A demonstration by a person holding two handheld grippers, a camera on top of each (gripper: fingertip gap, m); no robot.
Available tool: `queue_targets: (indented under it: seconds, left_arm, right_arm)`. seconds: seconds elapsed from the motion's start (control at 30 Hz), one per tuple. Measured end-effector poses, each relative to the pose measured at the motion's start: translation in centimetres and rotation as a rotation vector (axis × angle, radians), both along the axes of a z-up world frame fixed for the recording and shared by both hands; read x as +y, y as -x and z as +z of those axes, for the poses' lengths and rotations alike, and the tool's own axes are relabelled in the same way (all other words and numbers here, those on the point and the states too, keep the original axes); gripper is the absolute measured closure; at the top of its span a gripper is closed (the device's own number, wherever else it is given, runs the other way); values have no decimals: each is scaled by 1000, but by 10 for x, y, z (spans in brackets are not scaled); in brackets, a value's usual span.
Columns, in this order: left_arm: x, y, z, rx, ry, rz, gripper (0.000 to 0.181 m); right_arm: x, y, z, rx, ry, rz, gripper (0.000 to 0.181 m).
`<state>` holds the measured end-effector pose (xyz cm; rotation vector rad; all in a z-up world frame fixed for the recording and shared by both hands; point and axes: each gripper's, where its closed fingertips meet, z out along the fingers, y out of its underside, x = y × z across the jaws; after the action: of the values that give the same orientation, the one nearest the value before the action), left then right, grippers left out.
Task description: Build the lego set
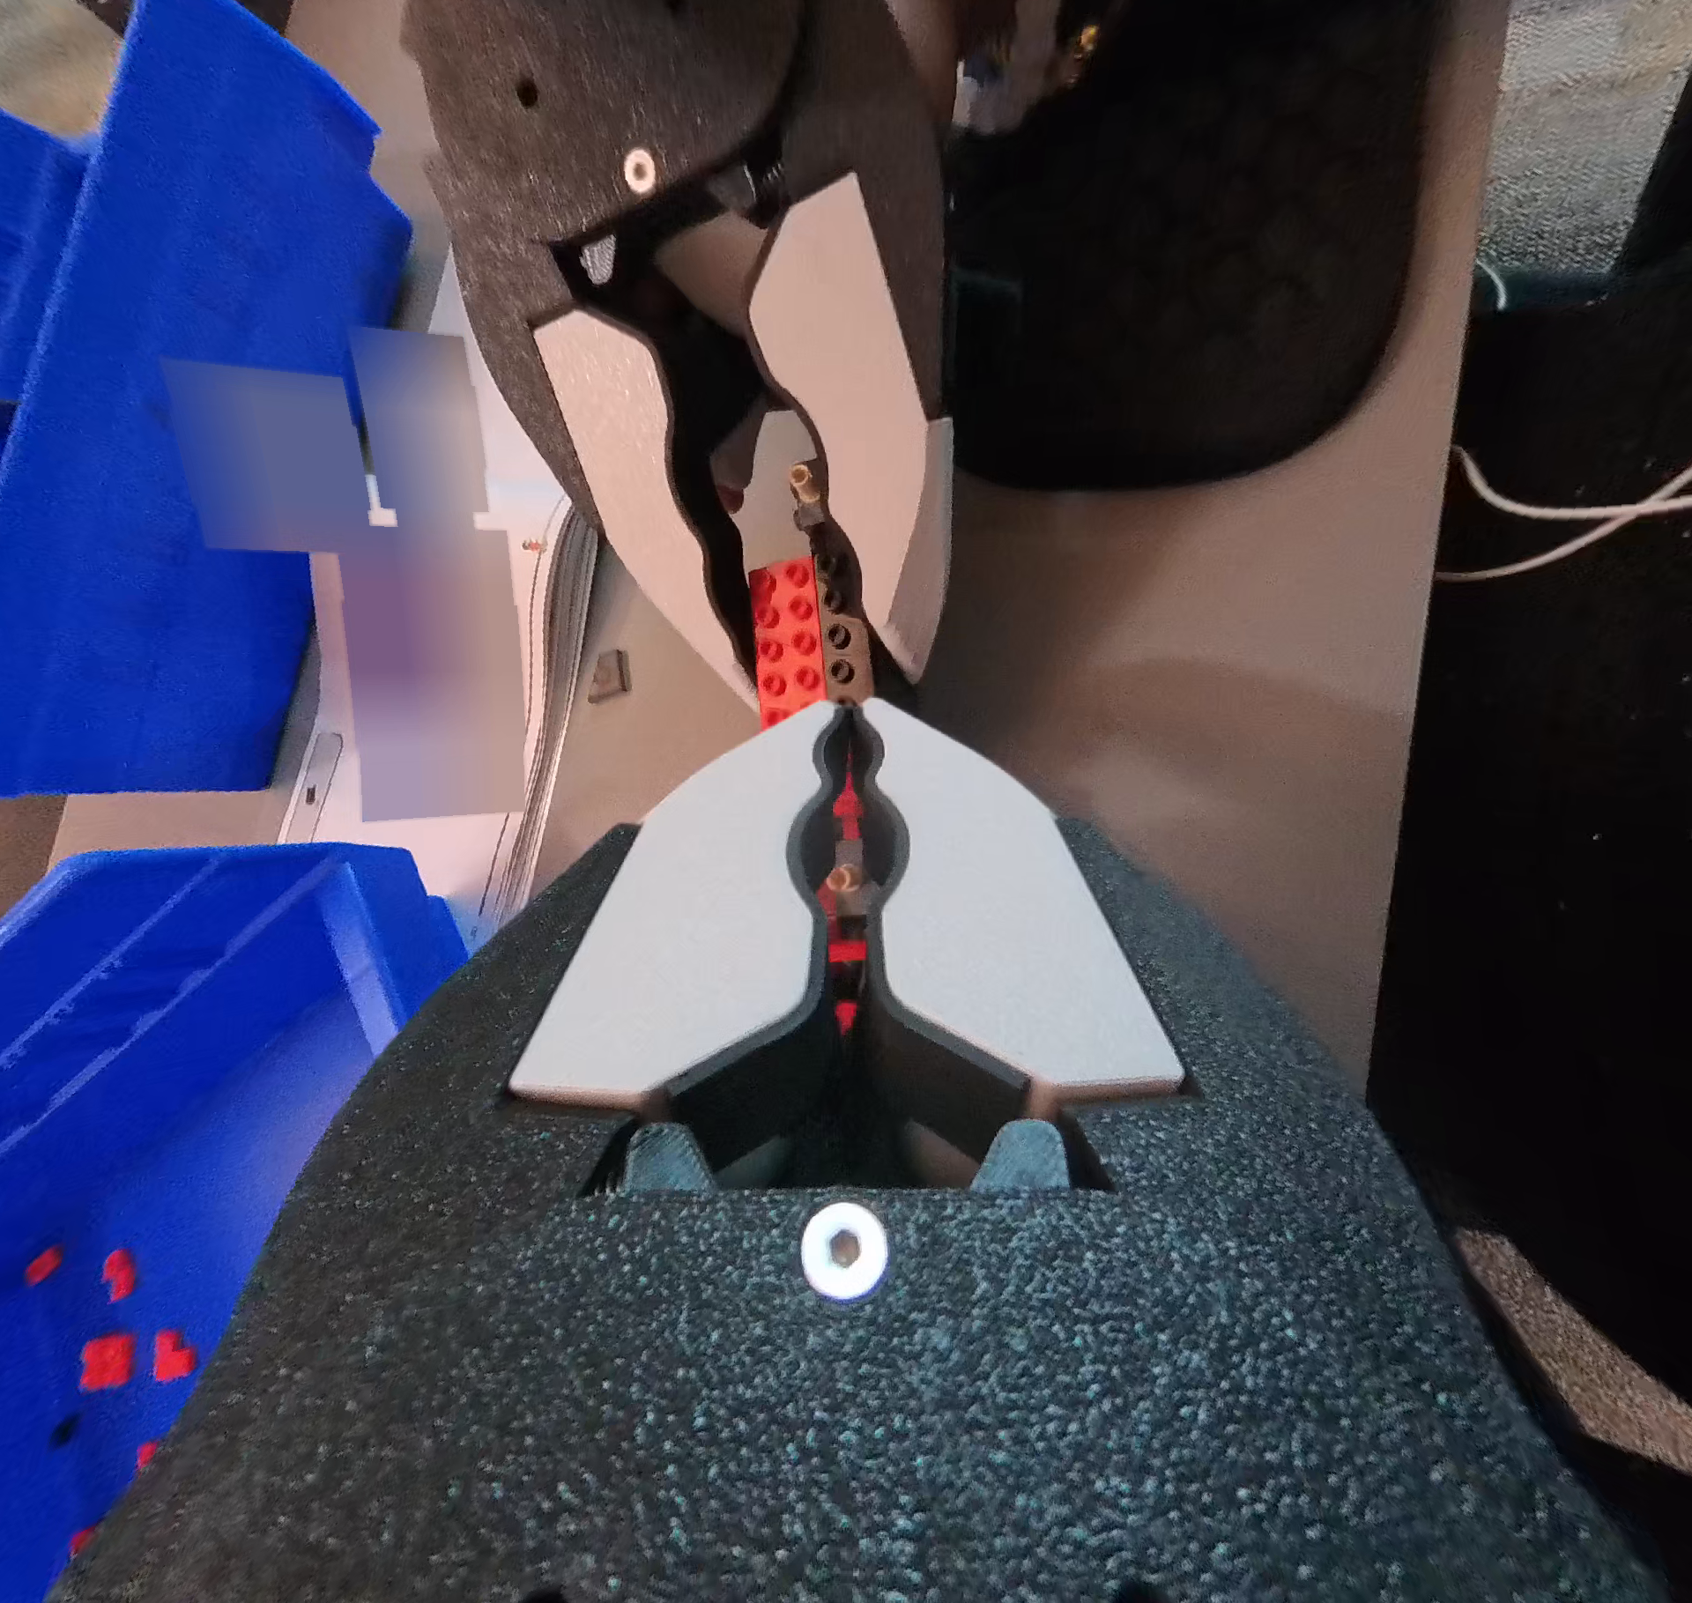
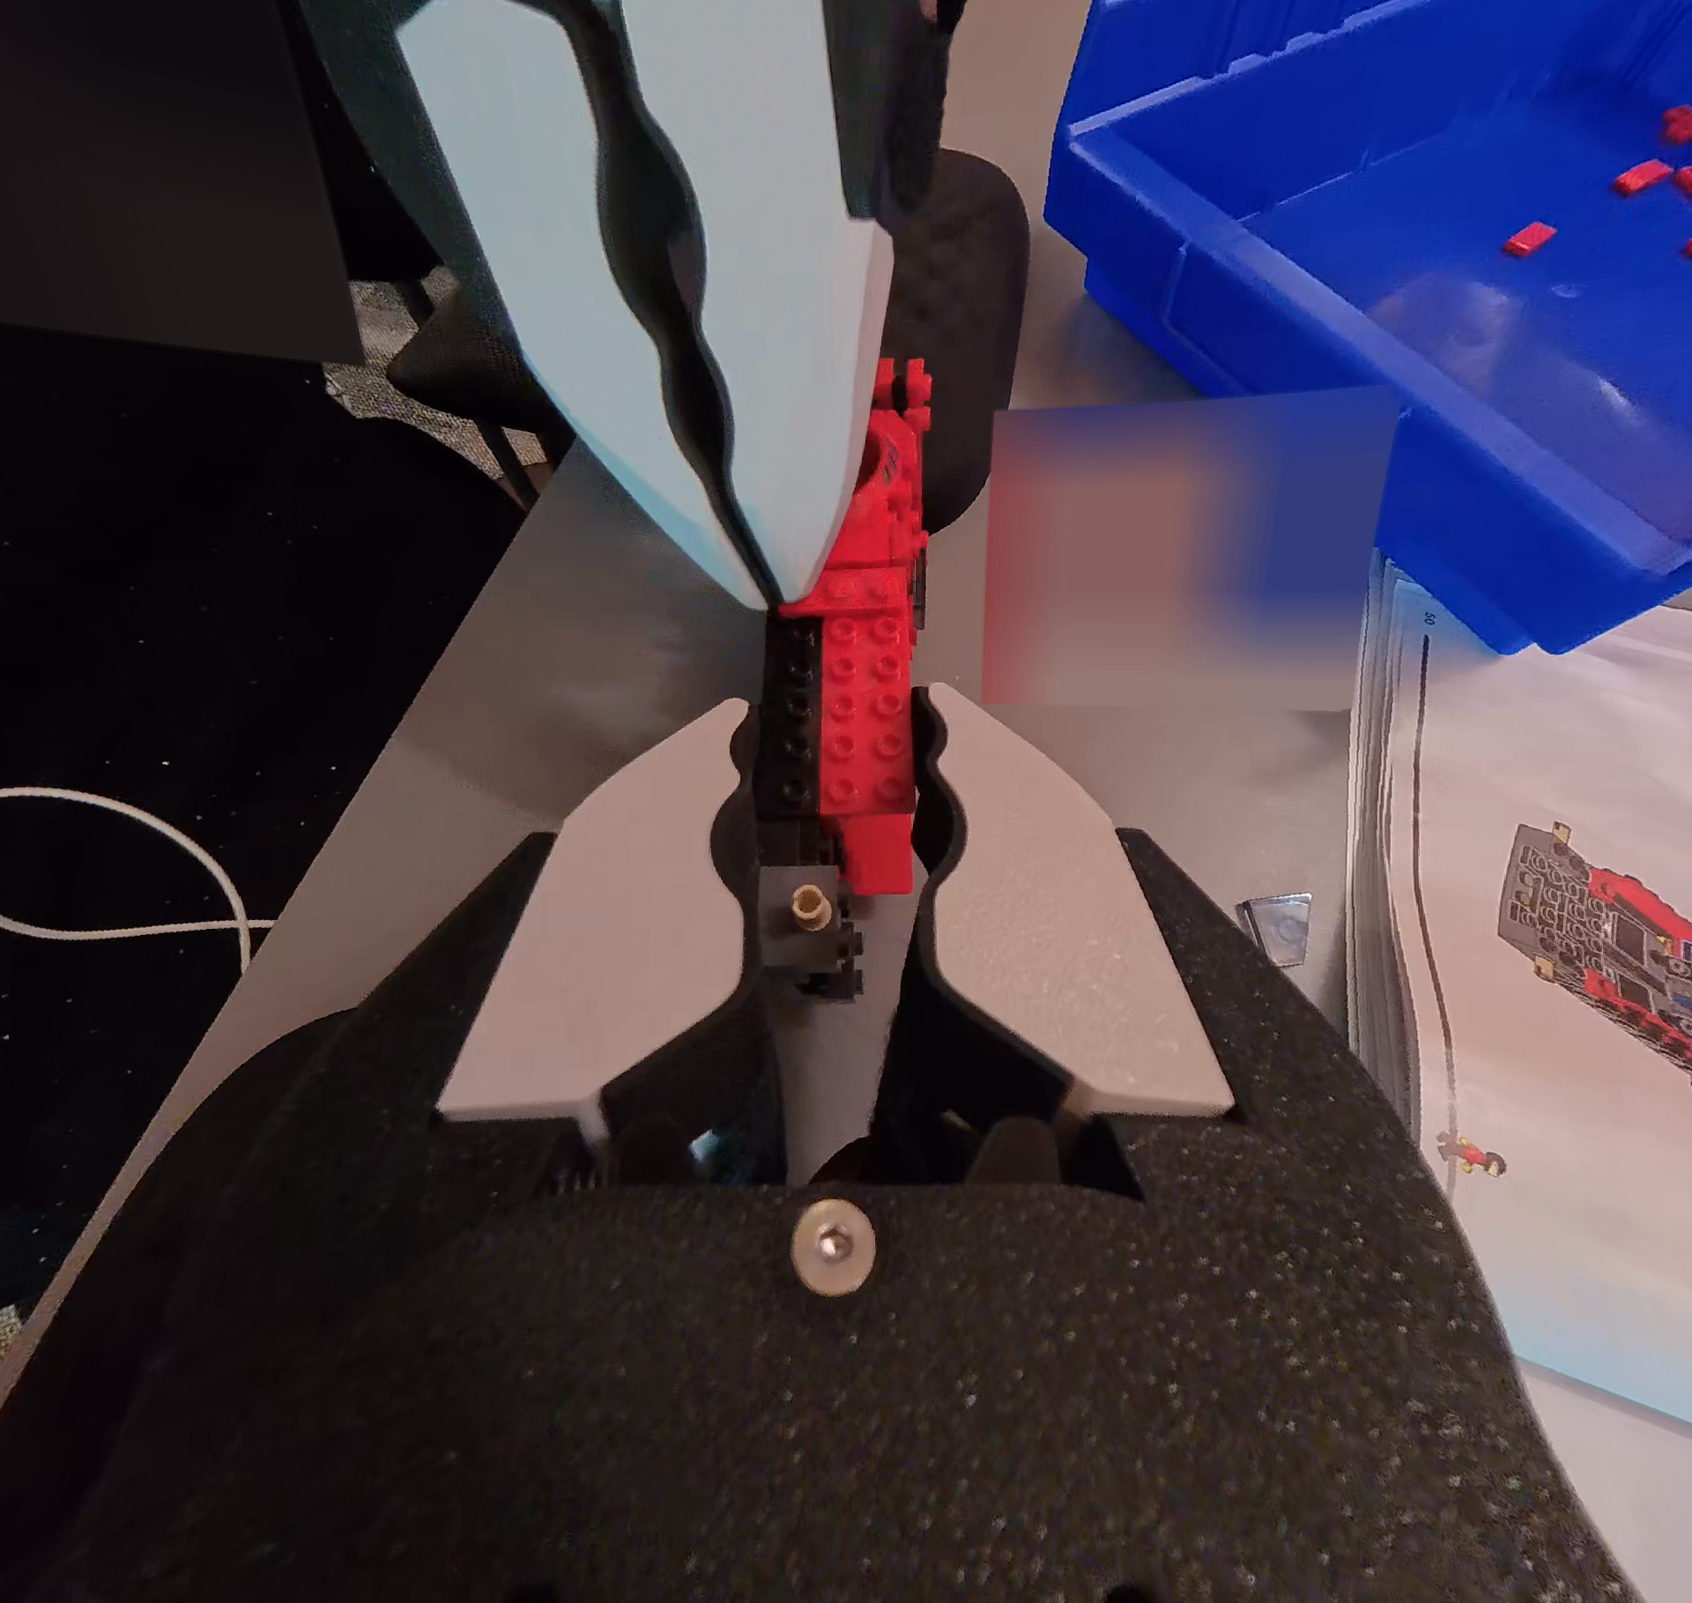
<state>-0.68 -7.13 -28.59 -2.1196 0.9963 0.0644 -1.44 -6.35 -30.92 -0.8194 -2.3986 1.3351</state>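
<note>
**Lego model held from both ends**

The red and black lego model (image 2: 856, 717) hangs above the grey table (image 2: 586, 671), clamped at opposite ends. The right hand-held gripper (image 2: 833, 735) grips one end; the left hand-held gripper (image 1: 850, 712) pinches the other. A blue bin (image 2: 1373, 295) with loose red pieces (image 2: 1531, 239) and an instruction booklet (image 2: 1556, 964) sit nearby.

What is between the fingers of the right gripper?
In the right wrist view, the red and black lego assembly lies between the right gripper fingers. The left gripper pinches its far end.
</note>
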Motion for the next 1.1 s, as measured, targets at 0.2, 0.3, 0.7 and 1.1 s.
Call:
queue_targets:
  seconds: [0.2,0.3,0.7,1.1]
  left_arm:
    - [-6,4,16,-25,-16,-28,179]
    - [-3,11,27,-77,-46,2,179]
    - [32,26,-5,-188,271,4,181]
    - [23,20,-9,-169,327,-28,181]
  right_arm:
    - [0,-1,0,-4,8,2,151]
    - [1,-1,0,-4,8,4,151]
    - [0,-3,-1,3,-6,11,152]
    - [0,-4,-1,3,-4,11,152]
